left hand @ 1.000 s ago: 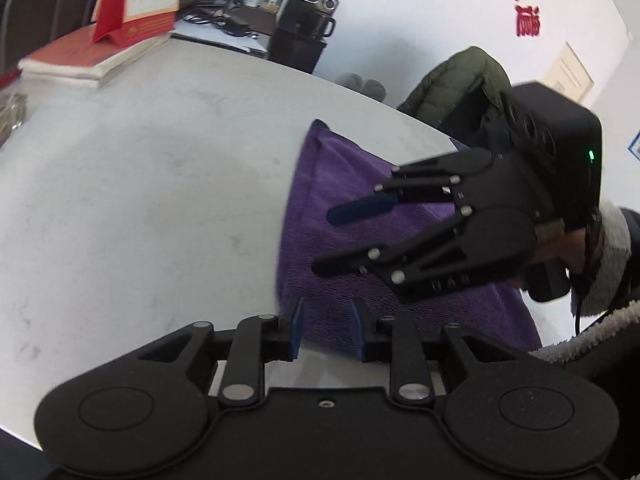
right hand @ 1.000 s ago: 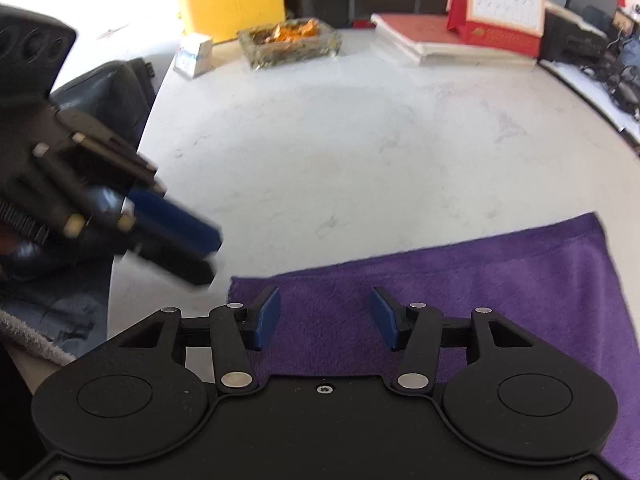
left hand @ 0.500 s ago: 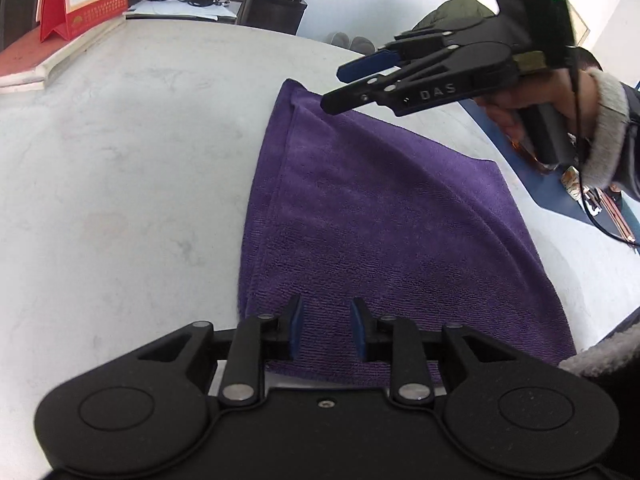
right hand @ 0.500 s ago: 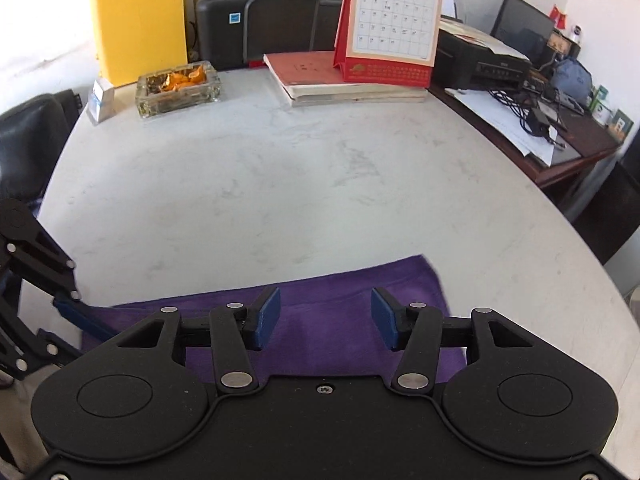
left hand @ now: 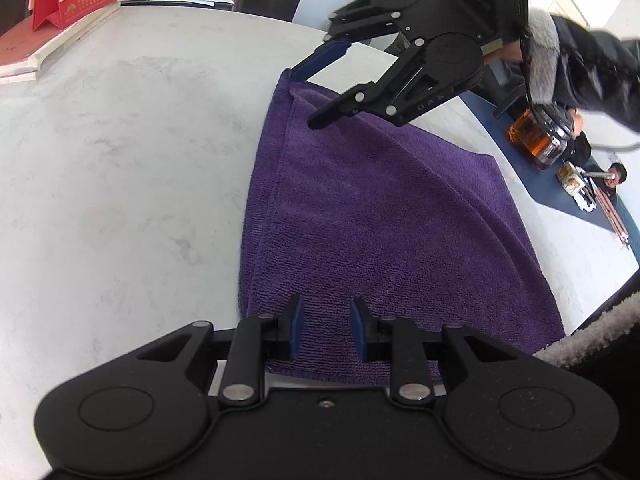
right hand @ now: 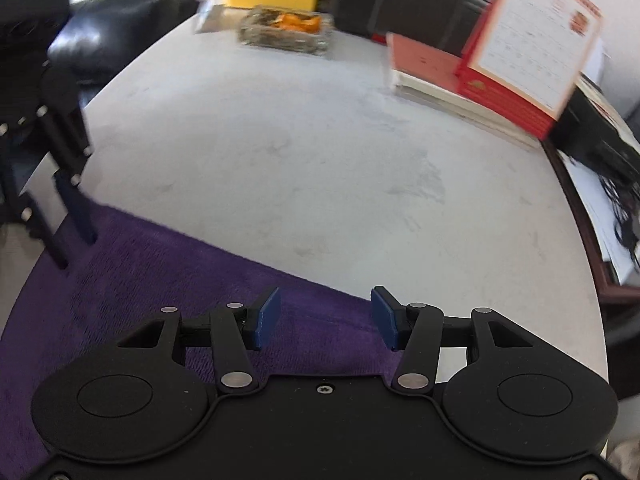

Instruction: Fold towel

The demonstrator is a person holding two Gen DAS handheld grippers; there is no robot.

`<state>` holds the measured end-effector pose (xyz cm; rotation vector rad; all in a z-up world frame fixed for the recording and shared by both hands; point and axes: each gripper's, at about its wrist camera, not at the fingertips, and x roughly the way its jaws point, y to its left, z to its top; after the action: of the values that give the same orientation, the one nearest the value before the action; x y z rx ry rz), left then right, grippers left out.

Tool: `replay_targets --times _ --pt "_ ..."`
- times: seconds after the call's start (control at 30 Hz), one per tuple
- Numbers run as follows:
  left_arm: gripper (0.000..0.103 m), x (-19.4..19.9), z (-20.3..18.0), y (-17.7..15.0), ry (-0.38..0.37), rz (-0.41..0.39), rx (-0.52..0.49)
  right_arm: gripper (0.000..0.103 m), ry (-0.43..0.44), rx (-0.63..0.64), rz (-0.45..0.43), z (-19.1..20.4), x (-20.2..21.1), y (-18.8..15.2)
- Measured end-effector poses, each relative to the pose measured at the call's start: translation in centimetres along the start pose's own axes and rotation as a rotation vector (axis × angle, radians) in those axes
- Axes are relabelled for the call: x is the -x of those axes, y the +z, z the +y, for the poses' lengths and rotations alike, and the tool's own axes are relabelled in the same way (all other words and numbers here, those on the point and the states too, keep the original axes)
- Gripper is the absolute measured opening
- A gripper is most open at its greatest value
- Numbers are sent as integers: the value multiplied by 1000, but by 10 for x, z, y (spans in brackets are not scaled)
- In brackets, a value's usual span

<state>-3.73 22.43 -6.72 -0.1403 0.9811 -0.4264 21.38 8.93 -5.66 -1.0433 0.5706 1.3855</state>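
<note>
- Both pairs of jaws stand apart with nothing between the pads, so neither gripper has hold of the cloth.
- Left wrist view: the left gripper [left hand: 326,330] hovers with its blue pads parted a little, right over the near hem of the purple terry towel [left hand: 380,216], close to the near left corner.
- That towel lies spread flat on the pale grey marbled round table [left hand: 120,160], its long left edge running away from the camera.
- Same view, far end: the right gripper [left hand: 304,96] has its fingers wide apart, straddling the far left corner; one blue tip is at the corner itself, the other over the cloth just inside it.
- Judging by that, each tool is lined up on one end of the same edge, ready to pinch and carry it across.
- Right wrist view, blurred: the right gripper's pads sit wide open above the towel's edge, purple cloth below and to the left, bare table ahead.
- The left gripper shows dark at far left over the towel's other end.
- Whether this flat sheet is one layer or several, I cannot tell.
</note>
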Motion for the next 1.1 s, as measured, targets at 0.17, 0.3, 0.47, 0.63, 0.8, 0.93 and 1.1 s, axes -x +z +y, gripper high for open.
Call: replay_targets --times 0.17,0.3,0.47,0.63,0.8,0.93,1.1 --pt "23 0 -3 1 9 11 -40 50 127 242 73 8 -10 14" --pt "23 -1 -2 1 6 11 -47 50 213 334 123 6 -23 21" --pt "23 -1 -2 1 4 11 -60 50 277 386 166 4 -33 30" --pt "23 -1 -2 1 -3 10 -64 48 291 388 191 5 -35 41" --pt "23 -2 -3 1 -4 12 -76 31 304 390 215 5 -37 52" --pt "24 -4 -3 1 -10 12 -86 16 315 391 235 6 -39 61" --pt "24 -4 -1 1 -25 12 -100 13 326 393 256 5 -39 69"
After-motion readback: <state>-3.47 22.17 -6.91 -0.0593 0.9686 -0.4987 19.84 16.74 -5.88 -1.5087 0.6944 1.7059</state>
